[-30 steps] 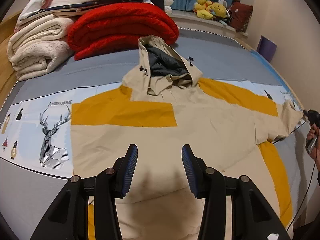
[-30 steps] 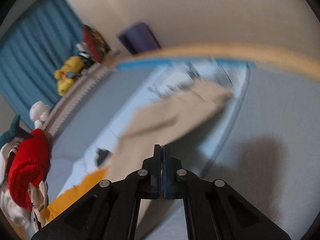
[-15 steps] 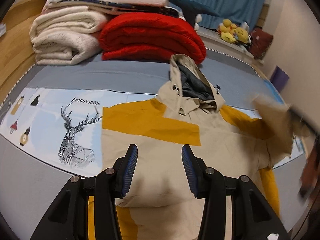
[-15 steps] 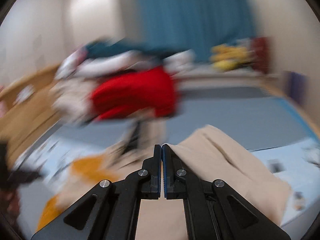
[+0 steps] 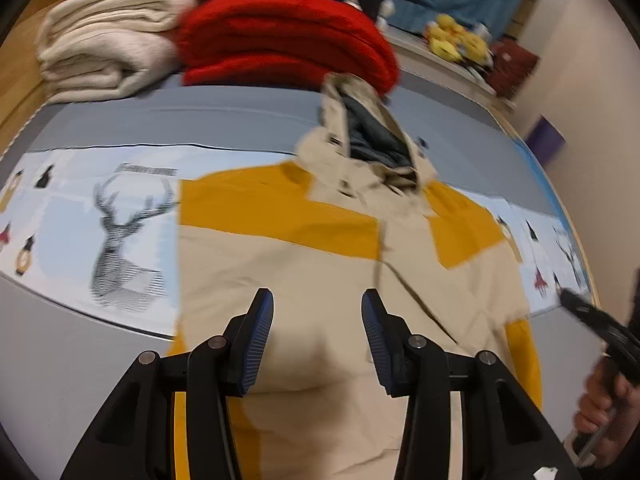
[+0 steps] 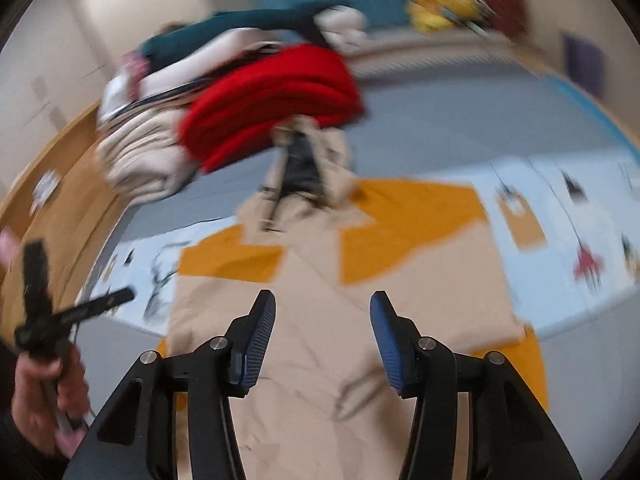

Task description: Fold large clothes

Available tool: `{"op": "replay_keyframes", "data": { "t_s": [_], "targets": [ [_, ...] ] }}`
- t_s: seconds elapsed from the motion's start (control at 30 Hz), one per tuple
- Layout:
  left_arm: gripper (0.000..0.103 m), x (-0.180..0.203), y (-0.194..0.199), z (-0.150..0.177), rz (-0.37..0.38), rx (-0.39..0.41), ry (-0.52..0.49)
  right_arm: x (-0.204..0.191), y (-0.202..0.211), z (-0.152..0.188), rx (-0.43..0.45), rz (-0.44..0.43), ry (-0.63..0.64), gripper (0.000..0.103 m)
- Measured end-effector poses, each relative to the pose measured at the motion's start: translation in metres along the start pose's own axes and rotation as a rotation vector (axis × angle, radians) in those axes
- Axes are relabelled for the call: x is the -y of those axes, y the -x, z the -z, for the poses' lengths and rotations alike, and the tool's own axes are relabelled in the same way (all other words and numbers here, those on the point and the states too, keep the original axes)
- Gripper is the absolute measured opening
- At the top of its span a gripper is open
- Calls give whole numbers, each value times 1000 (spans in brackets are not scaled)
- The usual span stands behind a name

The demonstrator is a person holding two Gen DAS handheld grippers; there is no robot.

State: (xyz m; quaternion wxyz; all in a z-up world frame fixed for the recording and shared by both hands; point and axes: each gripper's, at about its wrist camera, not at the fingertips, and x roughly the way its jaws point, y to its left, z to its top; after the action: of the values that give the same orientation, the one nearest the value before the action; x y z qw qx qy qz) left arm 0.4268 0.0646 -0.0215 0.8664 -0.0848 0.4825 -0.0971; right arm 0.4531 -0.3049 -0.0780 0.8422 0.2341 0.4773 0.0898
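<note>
A large beige and mustard hooded jacket (image 5: 320, 276) lies flat on the bed, hood (image 5: 372, 140) pointing away. Its right sleeve is folded in across the body, leaving a diagonal crease. The jacket also shows in the right wrist view (image 6: 320, 304). My left gripper (image 5: 318, 336) is open and empty above the jacket's lower part. My right gripper (image 6: 322, 340) is open and empty above the jacket's middle. The right gripper and the hand holding it show at the right edge of the left wrist view (image 5: 600, 332).
A grey bed with a light blue deer-print sheet (image 5: 120, 232) lies under the jacket. Folded red (image 5: 280, 40) and cream blankets (image 5: 104, 56) are stacked at the head. Yellow plush toys (image 5: 456, 40) sit by a blue curtain. A wall runs along the right.
My right gripper carried the right sleeve across onto the jacket's body, then opened and let it go. My left gripper stayed open and drifted left over the jacket.
</note>
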Motion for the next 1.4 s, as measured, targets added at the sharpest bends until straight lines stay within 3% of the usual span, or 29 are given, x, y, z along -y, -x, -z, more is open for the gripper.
{"op": "replay_keyframes", "data": {
  "t_s": [0.03,0.1,0.23,0.33,0.47,0.5,0.63,0.7,0.93,1.03,1.1,1.13,1.2,1.3,1.33,1.4],
  "targets": [
    [39,5,-2,1,12,-5,-13,19,-16,7,-60,12,-93,51],
    [36,20,-9,5,45,-25,-57,41,-41,16,-153,-51,-213,51],
    [29,46,-21,12,87,-59,-142,69,-89,39,-297,-89,-335,51],
    [22,62,-29,17,101,-80,-180,75,-103,49,-316,-106,-397,51],
    [20,74,-36,22,123,-100,-211,70,-119,60,-361,-116,-380,49],
    [20,76,-38,24,127,-106,-217,67,-122,63,-364,-123,-378,45],
    [20,84,-43,29,156,-128,-229,59,-117,61,-324,-168,-377,6],
    [22,89,-45,31,179,-140,-233,44,-109,52,-271,-219,-339,3],
    [52,114,-46,41,294,-175,-275,-28,-73,24,-153,-492,-140,3],
    [50,119,-46,43,279,-163,-292,-49,-62,22,-144,-550,-67,3],
    [19,113,-47,39,239,-145,-283,-58,-60,22,-147,-541,-29,3],
    [10,107,-47,36,195,-135,-267,-59,-61,23,-146,-522,-19,5],
    [7,84,-44,27,82,-105,-179,-57,-63,26,-151,-455,-3,8],
    [6,26,-32,13,-87,-38,44,-37,-69,26,-137,-294,-33,17],
    [6,11,-30,10,-107,-31,97,-21,-76,27,-154,-201,-82,23],
    [6,-26,-30,5,-121,-43,230,14,-88,30,-178,-111,-216,27]
  ]
}}
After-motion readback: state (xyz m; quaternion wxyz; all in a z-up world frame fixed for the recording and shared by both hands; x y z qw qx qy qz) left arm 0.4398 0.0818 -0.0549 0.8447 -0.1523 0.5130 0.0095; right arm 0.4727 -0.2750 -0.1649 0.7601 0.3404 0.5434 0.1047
